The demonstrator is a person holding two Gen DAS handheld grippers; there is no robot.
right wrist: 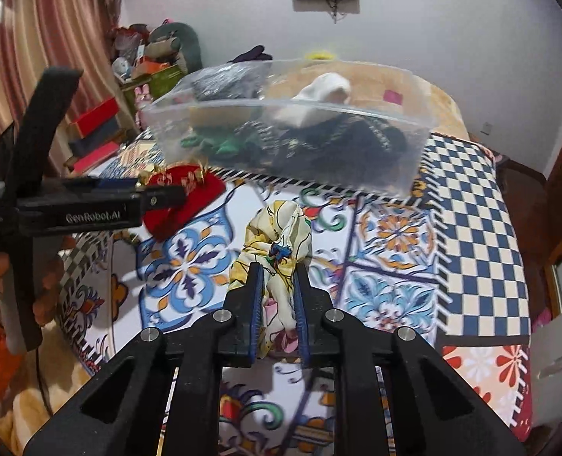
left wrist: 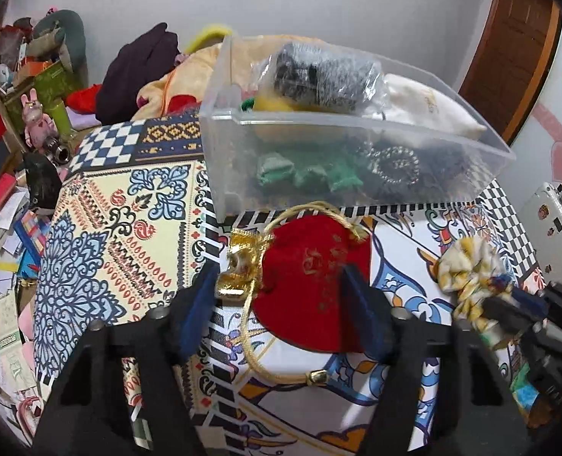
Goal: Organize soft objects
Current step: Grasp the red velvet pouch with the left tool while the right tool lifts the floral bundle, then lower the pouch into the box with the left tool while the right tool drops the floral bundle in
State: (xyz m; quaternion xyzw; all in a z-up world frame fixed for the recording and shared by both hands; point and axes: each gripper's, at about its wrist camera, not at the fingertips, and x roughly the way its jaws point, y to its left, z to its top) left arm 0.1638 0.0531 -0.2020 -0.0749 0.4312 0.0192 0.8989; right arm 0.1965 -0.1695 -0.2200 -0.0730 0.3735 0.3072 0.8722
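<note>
A red velvet drawstring pouch (left wrist: 311, 277) with gold cord lies on the patterned cloth, just in front of a clear plastic bin (left wrist: 357, 167). My left gripper (left wrist: 281, 285) is open, its fingers either side of the pouch. The pouch also shows in the right wrist view (right wrist: 189, 193), where the left gripper (right wrist: 163, 194) reaches over it. My right gripper (right wrist: 277, 285) is shut on a yellow floral scrunchie (right wrist: 277, 235), held above the cloth; it also shows in the left wrist view (left wrist: 467, 269). The bin (right wrist: 288, 144) holds green, black and white soft items.
The patterned cloth (right wrist: 395, 235) covers a raised surface. Clothes and a yellow blanket (left wrist: 189, 76) are piled behind the bin. Boxes, papers and toys (left wrist: 34, 121) clutter the left side. A wooden door (left wrist: 509, 60) stands at the right.
</note>
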